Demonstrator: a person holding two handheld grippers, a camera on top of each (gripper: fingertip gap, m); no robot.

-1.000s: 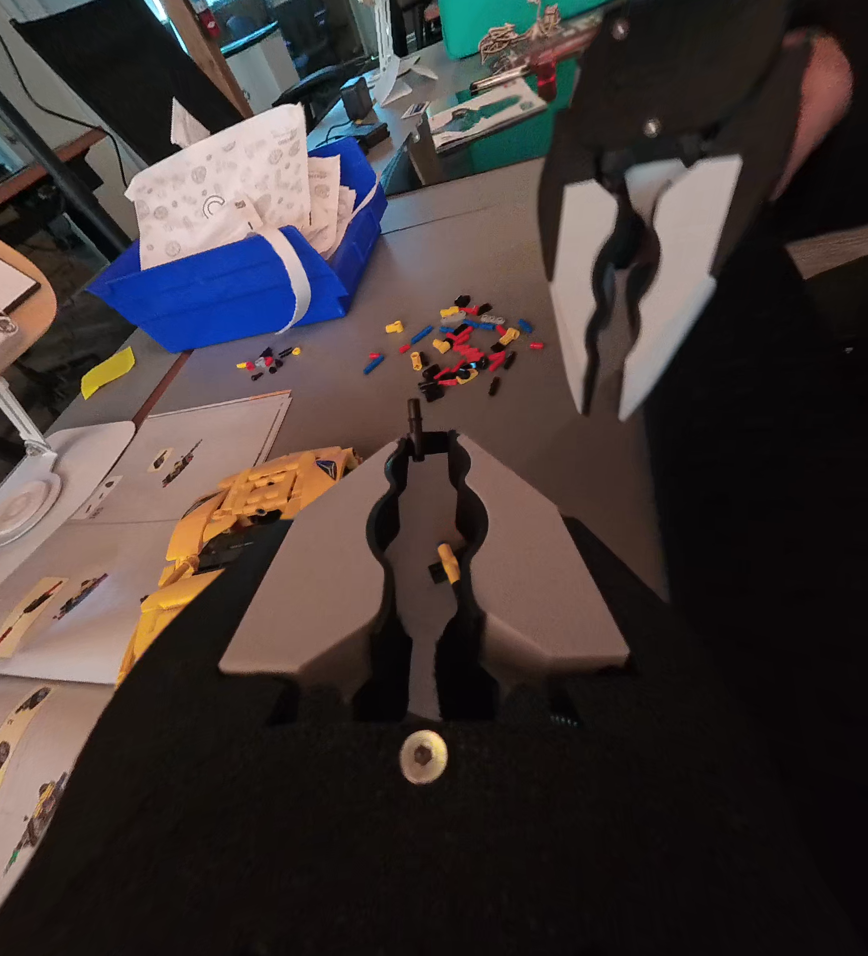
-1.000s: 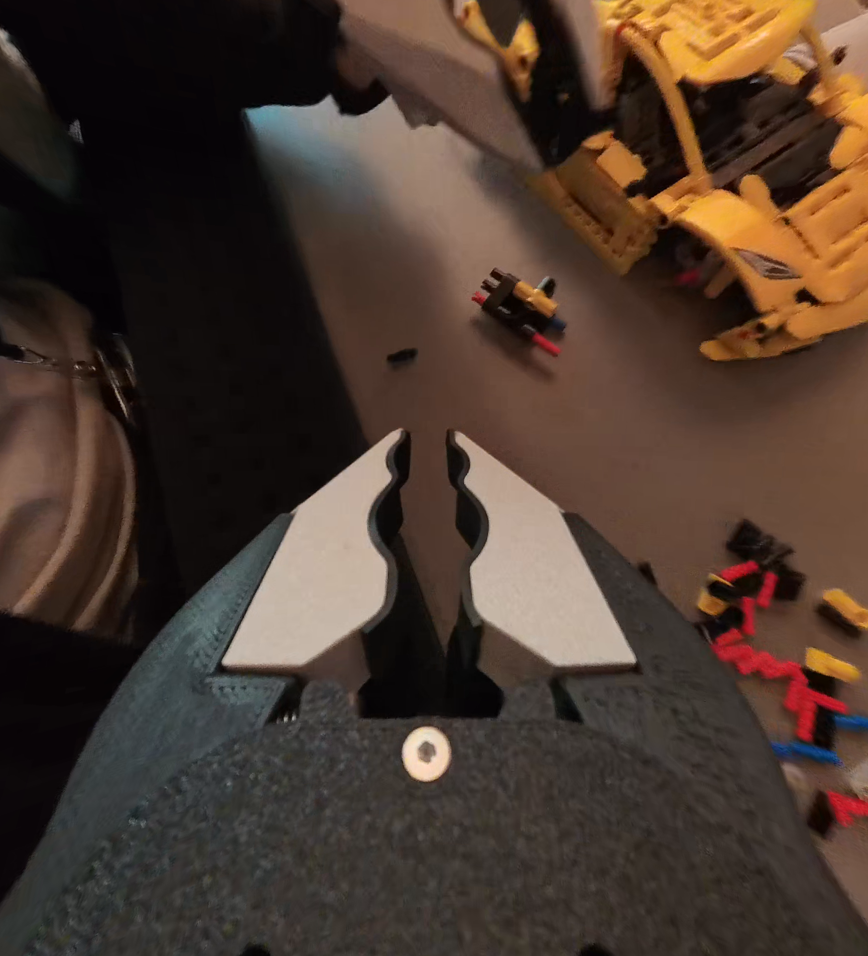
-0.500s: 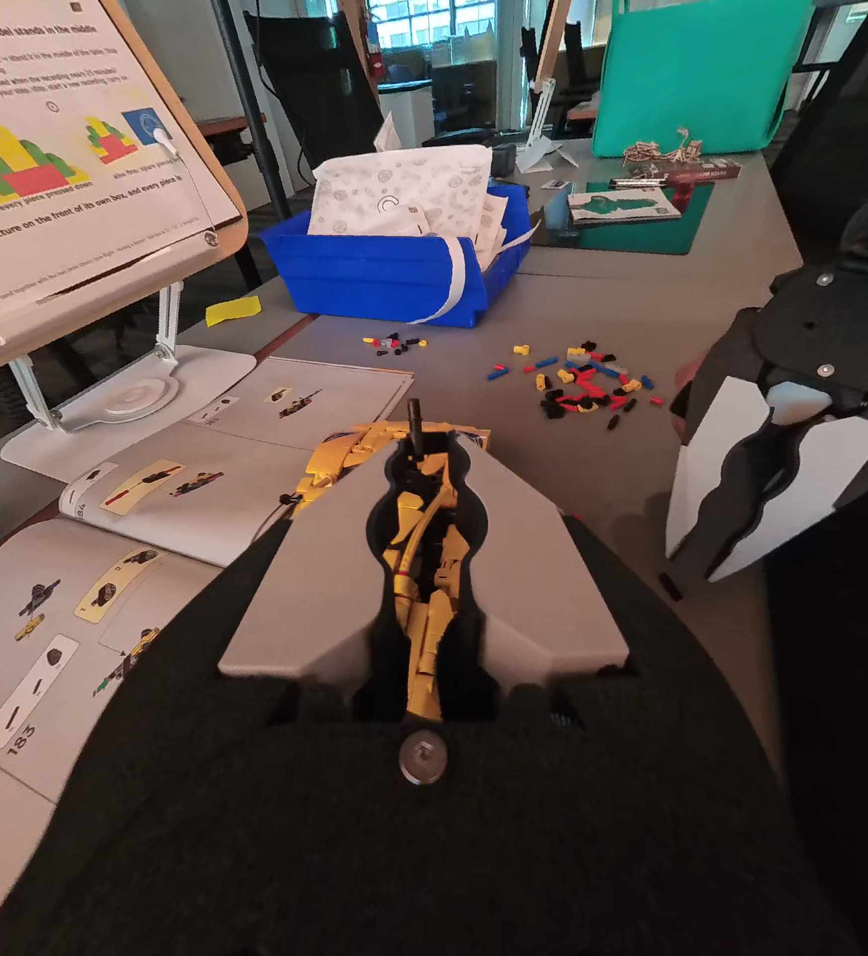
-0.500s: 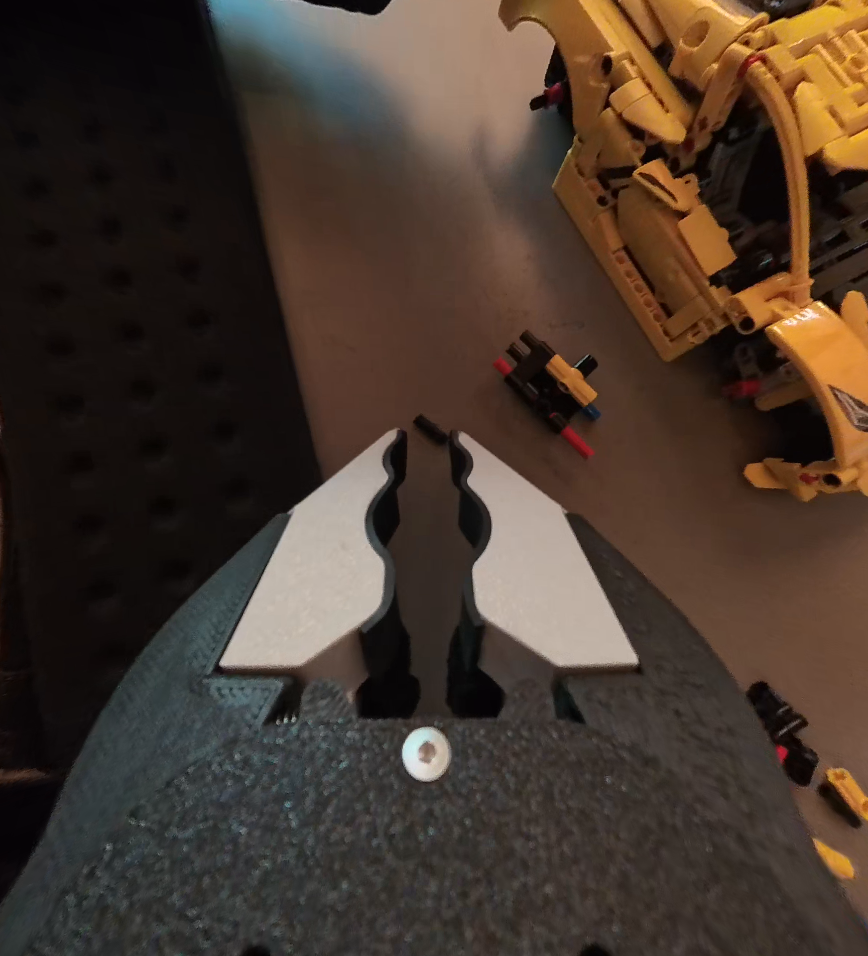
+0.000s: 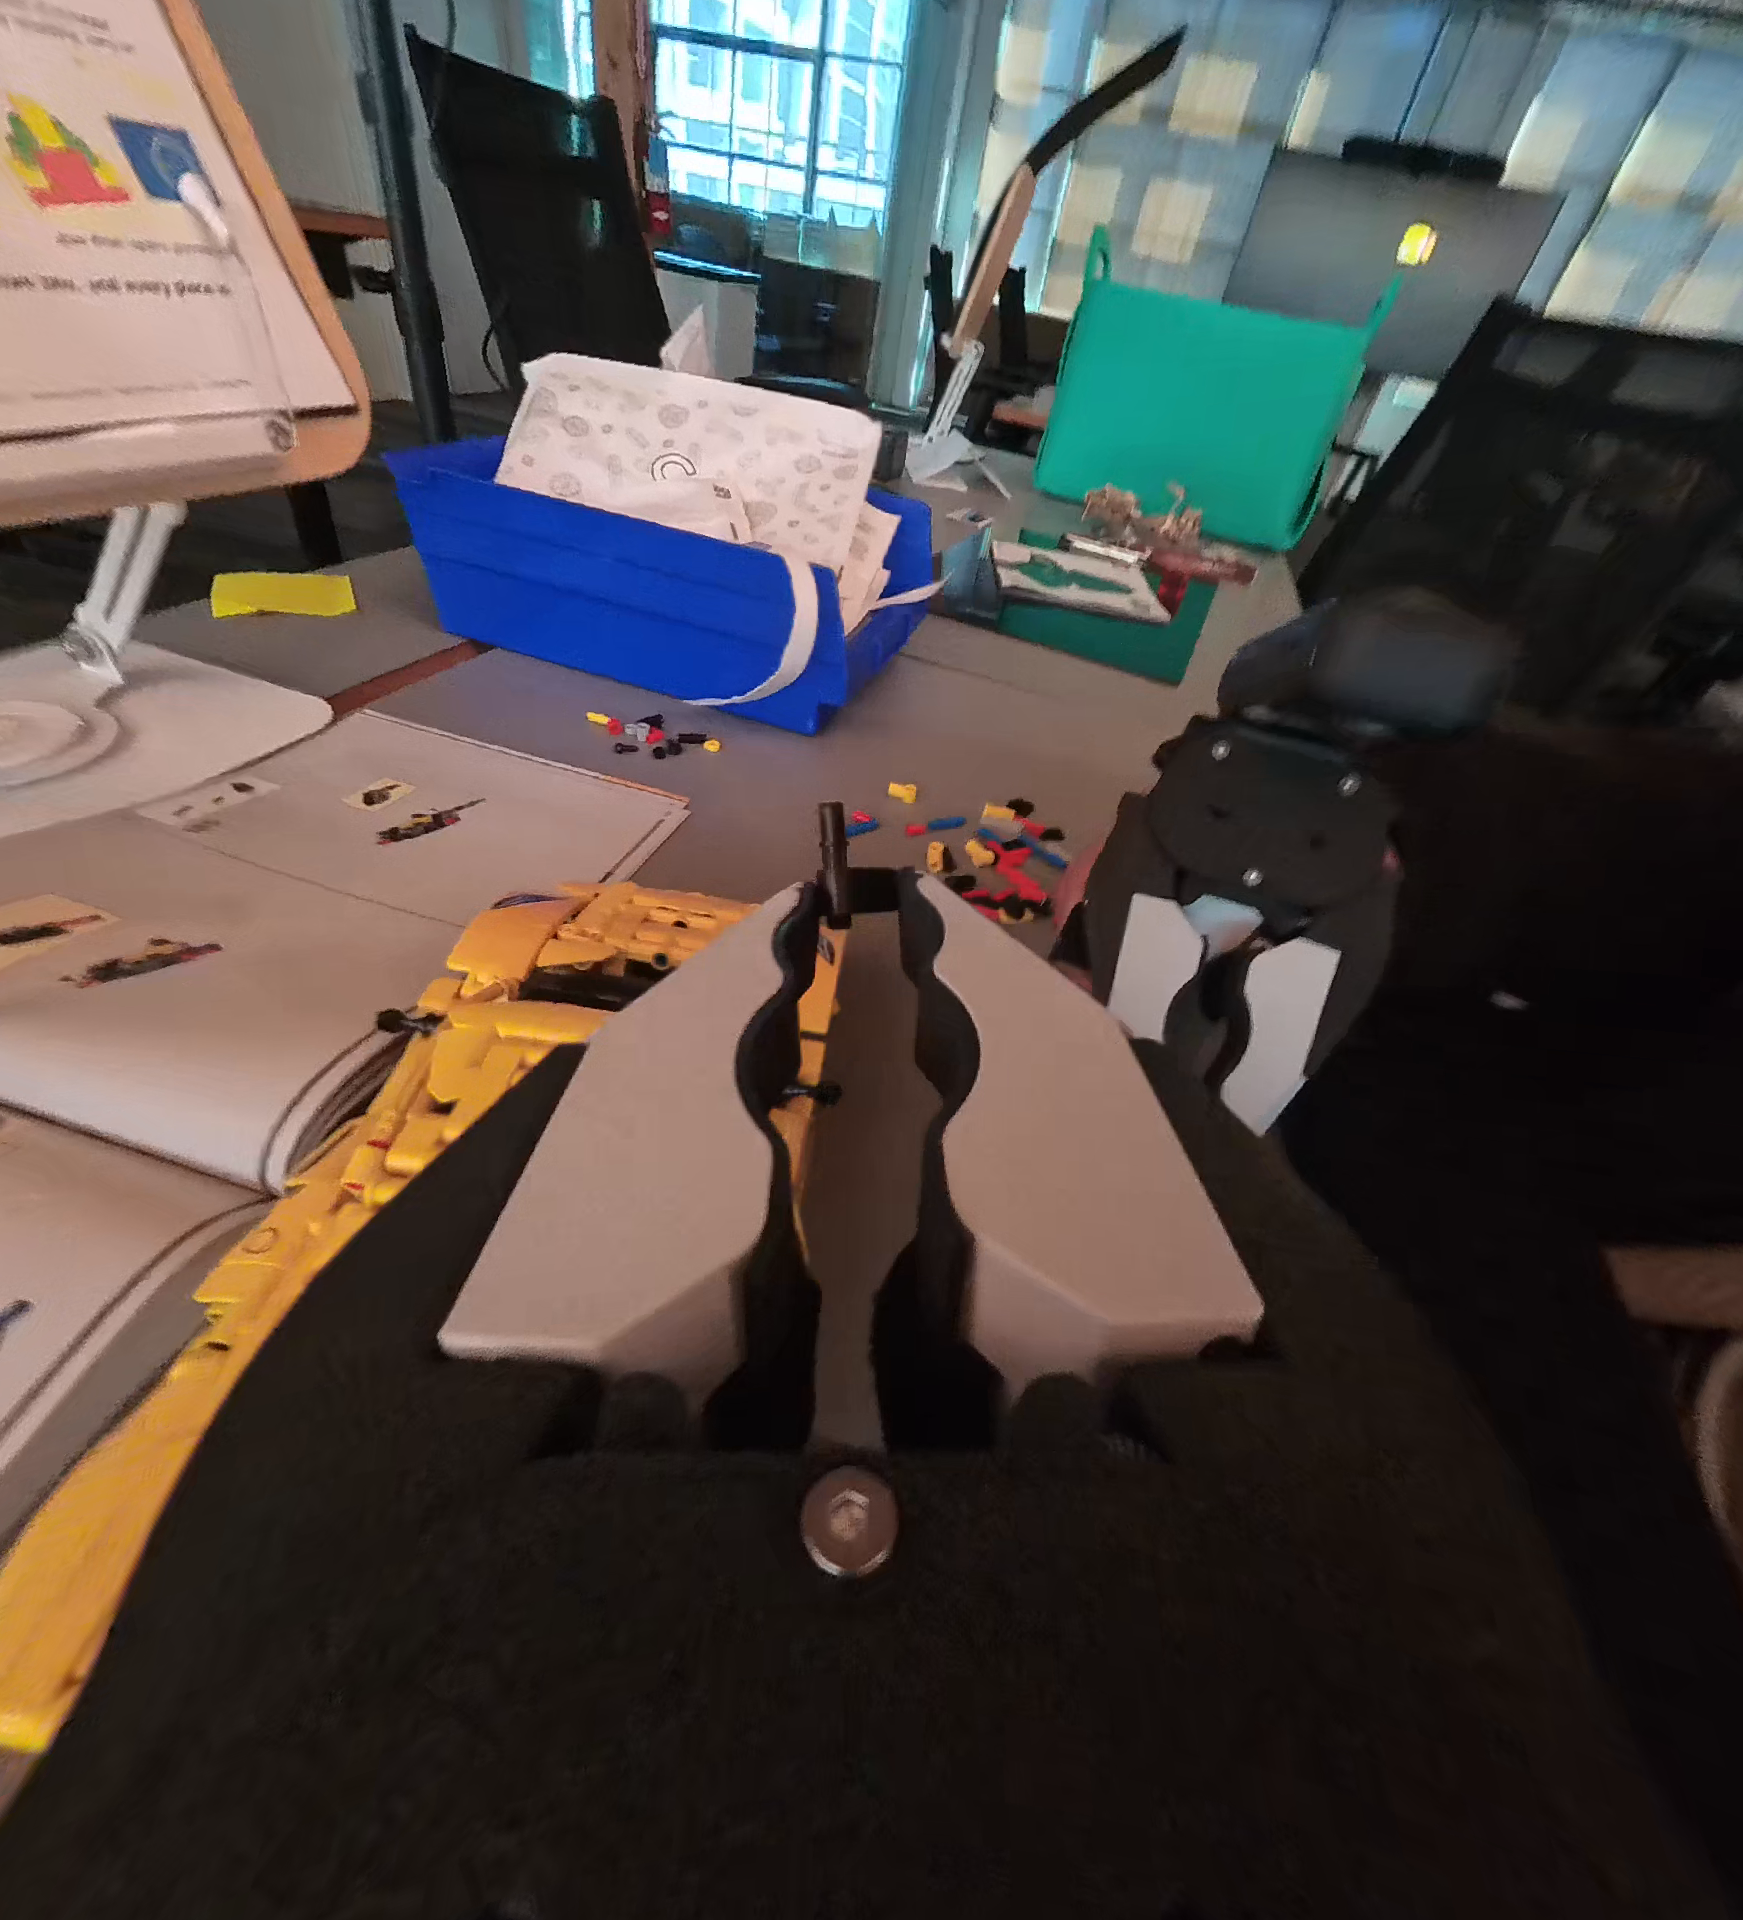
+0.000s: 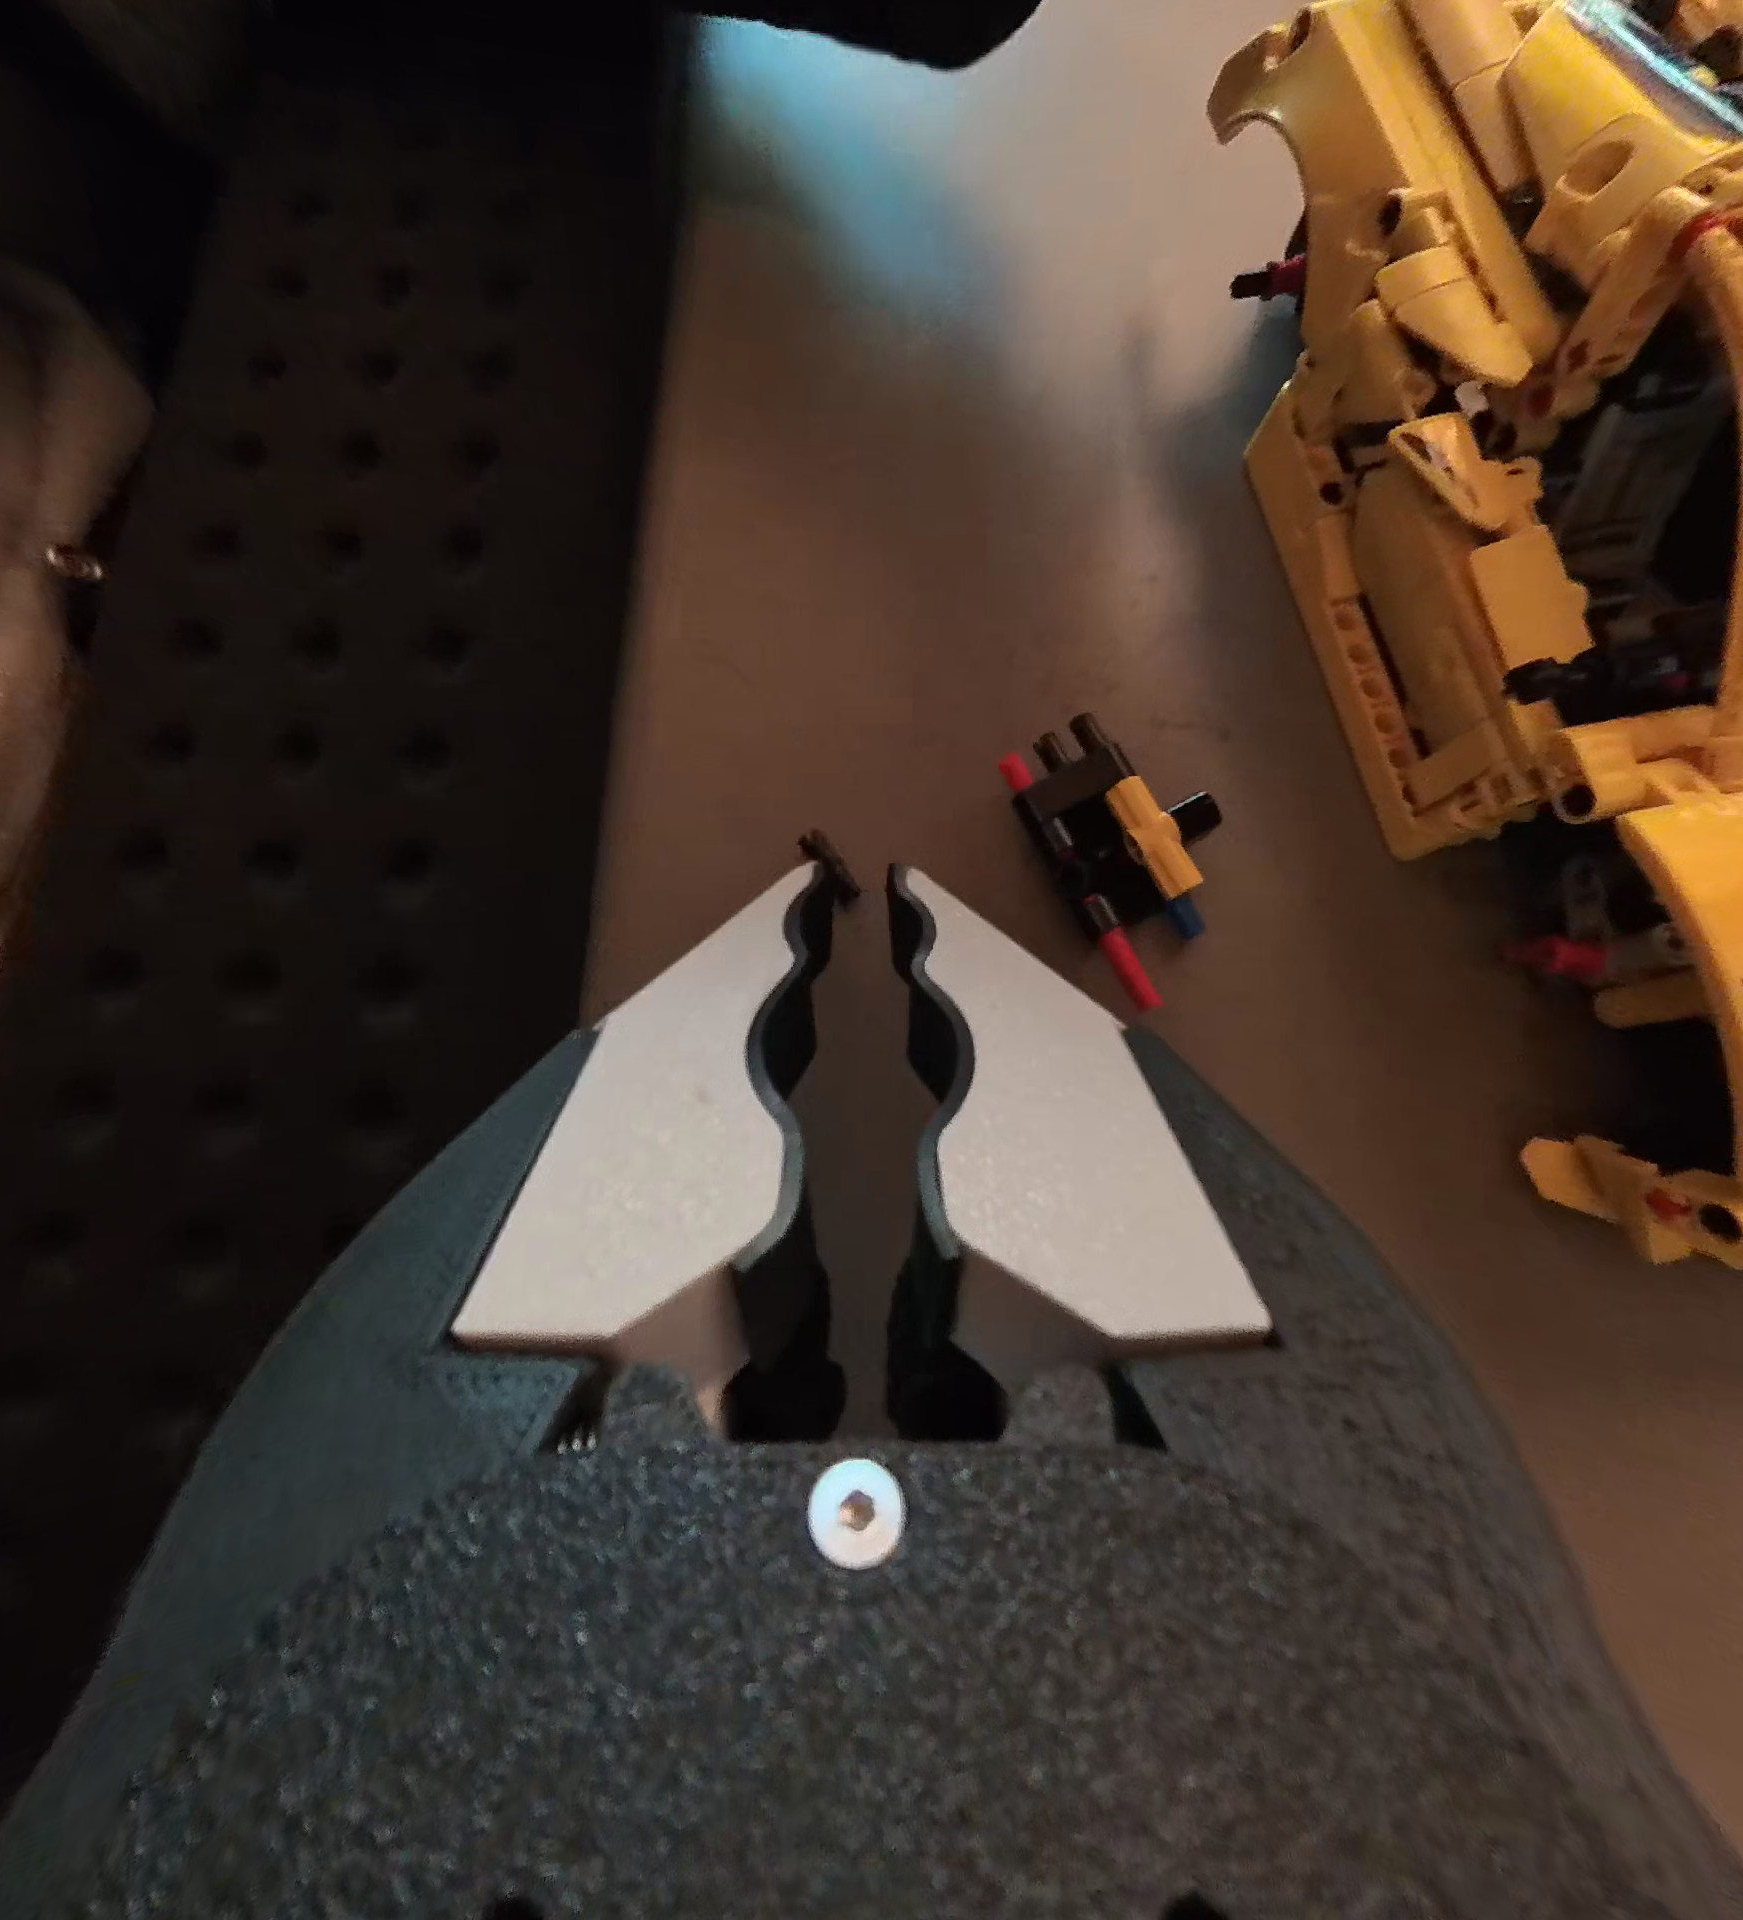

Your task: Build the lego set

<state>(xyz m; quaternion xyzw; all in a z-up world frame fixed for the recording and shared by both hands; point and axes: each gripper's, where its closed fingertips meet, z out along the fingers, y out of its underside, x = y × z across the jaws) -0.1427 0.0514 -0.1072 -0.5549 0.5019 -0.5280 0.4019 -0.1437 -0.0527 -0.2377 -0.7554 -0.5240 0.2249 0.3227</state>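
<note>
Table point(image 6: 846, 436): only right wrist view shows, perhaps, a loose pin point(image 6: 832, 854).

Ahead of my left gripper point(image 5: 854, 894), the grey table point(image 5: 992, 717) carries the yellow Lego car point(image 5: 534, 997), an open instruction booklet point(image 5: 254, 935), loose Lego pieces point(image 5: 981, 847) and a blue bin point(image 5: 638, 613).

A workshop or lab space set up for assembly work.

A large open room is seen past the grey table point(image 5: 825, 717), with tall windows point(image 5: 784, 114), black chairs point(image 5: 545, 208) and further desks. A blue bin point(image 5: 628, 613) of paper bags, an open manual point(image 5: 254, 935), a stand point(image 5: 108, 343) with an instruction sheet and a green bag point(image 5: 1199, 426) are laid out.
</note>
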